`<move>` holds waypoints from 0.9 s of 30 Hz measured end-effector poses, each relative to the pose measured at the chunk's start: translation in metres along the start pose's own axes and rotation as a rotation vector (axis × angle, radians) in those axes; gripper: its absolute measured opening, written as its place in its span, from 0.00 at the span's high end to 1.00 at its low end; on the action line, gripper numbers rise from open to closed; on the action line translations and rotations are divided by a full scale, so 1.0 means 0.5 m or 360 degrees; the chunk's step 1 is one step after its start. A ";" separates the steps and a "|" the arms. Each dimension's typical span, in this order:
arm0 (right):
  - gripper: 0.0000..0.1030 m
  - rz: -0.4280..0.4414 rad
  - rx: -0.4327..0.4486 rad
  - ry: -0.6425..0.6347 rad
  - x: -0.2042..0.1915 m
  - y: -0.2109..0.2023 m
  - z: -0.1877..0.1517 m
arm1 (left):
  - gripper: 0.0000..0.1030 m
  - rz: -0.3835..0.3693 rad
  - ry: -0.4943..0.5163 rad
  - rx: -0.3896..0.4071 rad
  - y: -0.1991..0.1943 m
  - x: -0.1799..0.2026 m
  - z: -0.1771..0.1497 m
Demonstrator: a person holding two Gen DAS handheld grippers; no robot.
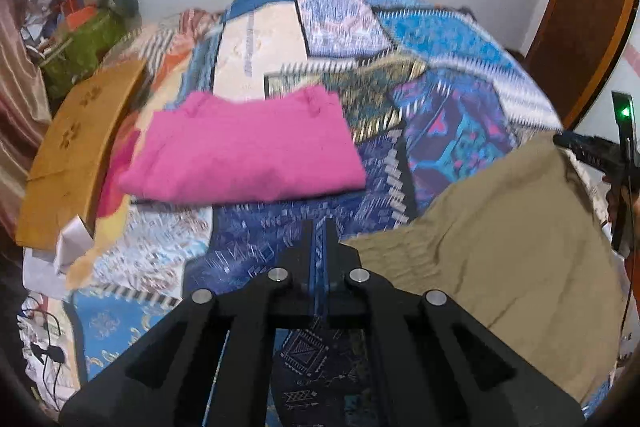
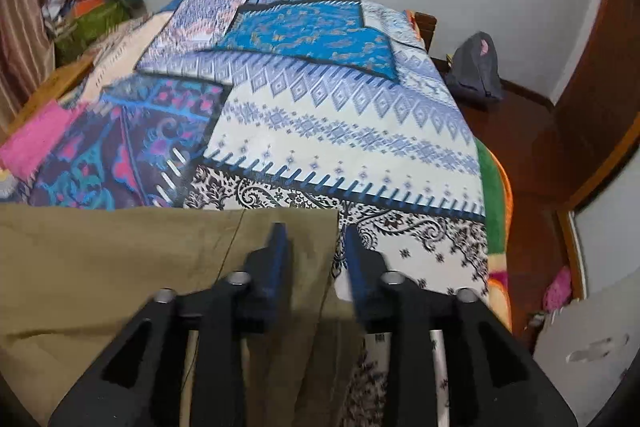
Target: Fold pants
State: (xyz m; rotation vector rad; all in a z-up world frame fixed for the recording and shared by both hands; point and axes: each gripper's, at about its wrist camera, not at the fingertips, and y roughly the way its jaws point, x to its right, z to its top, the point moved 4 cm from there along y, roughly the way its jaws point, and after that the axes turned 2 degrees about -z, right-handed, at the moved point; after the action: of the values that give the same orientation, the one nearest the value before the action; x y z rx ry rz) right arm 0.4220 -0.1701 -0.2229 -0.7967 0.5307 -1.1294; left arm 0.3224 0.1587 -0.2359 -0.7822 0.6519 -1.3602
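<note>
Khaki pants (image 1: 500,251) lie on the patterned bedspread at the right of the left wrist view. In the right wrist view the pants (image 2: 120,267) fill the lower left, their top right corner between my fingers. My right gripper (image 2: 316,235) is open, its jaws standing either side of that corner edge, not closed on it. It also shows in the left wrist view (image 1: 592,151) at the pants' far right corner. My left gripper (image 1: 319,227) is shut and empty, over the bedspread just left of the pants.
A folded pink garment (image 1: 244,147) lies on the bed ahead of my left gripper. A brown cardboard piece (image 1: 76,147) and a green bag (image 1: 80,51) sit at the left. The bed's right edge (image 2: 496,211) drops to a wooden floor with a grey backpack (image 2: 476,67).
</note>
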 end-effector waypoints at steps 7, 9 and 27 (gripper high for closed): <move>0.65 0.0178 0.0087 -0.0069 -0.054 -0.105 -0.022 | 0.93 -0.0162 0.0133 0.0016 -0.045 0.099 0.005; 0.64 0.0265 0.0023 -0.0101 -0.086 -0.099 -0.045 | 0.90 -0.0215 0.0184 -0.0028 -0.036 0.134 -0.010; 0.64 0.0013 -0.0177 0.0001 0.032 -0.132 -0.195 | 0.69 -0.0104 0.0171 -0.0127 -0.040 0.093 -0.101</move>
State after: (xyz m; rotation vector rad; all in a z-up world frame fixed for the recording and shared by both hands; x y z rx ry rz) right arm 0.3177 -0.2266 -0.2312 -0.8894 0.6012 -1.0997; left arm 0.2753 0.1063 -0.2484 -0.8043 0.7744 -1.4505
